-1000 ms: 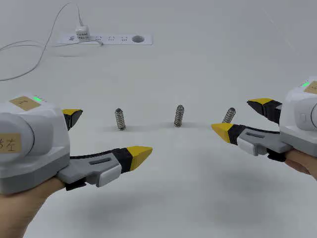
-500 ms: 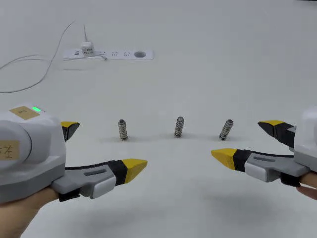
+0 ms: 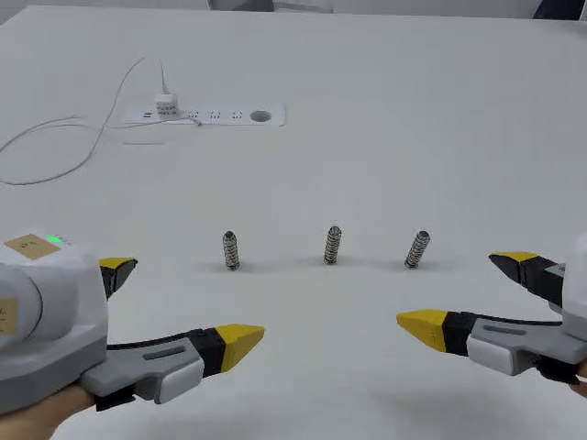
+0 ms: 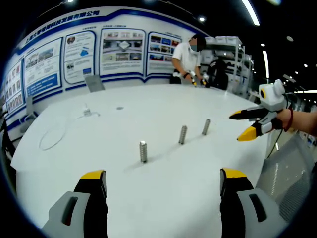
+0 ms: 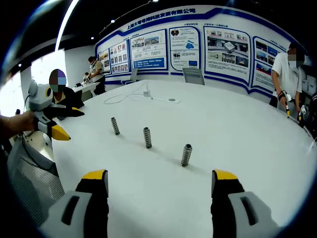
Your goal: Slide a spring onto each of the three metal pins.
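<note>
Three coils stand in a row on the white table (image 3: 413, 110), and the middle spring (image 3: 332, 245) is our marker. The left spring (image 3: 230, 250) stands off to one side of it and the right spring (image 3: 418, 248) to the other, each well apart from it and evenly spaced. The right one leans a touch. All three stand on end, so each looks to be seated over its pin, though the pins themselves are hidden inside the coils.

The left gripper (image 3: 182, 301) hangs on the near side of the middle spring, off to the left. Its jaws are spread wide with nothing between them. The right gripper (image 3: 463, 290) mirrors it on the near right, also gaping and empty. Neither touches a spring. Far beyond the middle spring lies a power strip (image 3: 206, 116) with a white cable (image 3: 64, 151).

By my reading the threading step is finished, all three done. Next calls for little: perhaps a glance at that leaning right spring to confirm it is fully down.
</note>
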A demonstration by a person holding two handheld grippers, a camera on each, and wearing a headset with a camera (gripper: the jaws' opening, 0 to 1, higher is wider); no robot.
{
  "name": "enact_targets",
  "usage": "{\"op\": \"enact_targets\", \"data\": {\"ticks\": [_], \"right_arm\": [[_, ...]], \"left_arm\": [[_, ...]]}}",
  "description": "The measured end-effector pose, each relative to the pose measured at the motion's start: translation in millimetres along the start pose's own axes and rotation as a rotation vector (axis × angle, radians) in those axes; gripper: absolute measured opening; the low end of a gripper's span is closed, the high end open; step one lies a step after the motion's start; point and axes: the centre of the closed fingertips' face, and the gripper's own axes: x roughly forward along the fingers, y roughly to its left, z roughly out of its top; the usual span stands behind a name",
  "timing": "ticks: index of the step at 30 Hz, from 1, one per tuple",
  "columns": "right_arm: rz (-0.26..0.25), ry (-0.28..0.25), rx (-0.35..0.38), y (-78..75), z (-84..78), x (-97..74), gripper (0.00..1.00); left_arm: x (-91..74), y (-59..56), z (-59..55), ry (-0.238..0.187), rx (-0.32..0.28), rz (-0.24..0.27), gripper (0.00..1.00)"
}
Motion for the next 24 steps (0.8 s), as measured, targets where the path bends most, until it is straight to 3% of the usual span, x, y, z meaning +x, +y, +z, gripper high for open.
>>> {"op": "enact_targets", "data": {"ticks": [9, 24], "right_arm": [[0.008, 0.009, -0.005, 7.2, -6.4, -6.3, 0.89], [-0.004, 0.006, 0.015, 7.3, -11.0, -11.9, 0.89]], "left_arm": [[-4.7, -4.3, -7.6, 0.019, -0.003, -0.006, 0.95], [-7.0, -6.6, -8.3, 0.020, -0.014, -0.005, 0.93]]}}
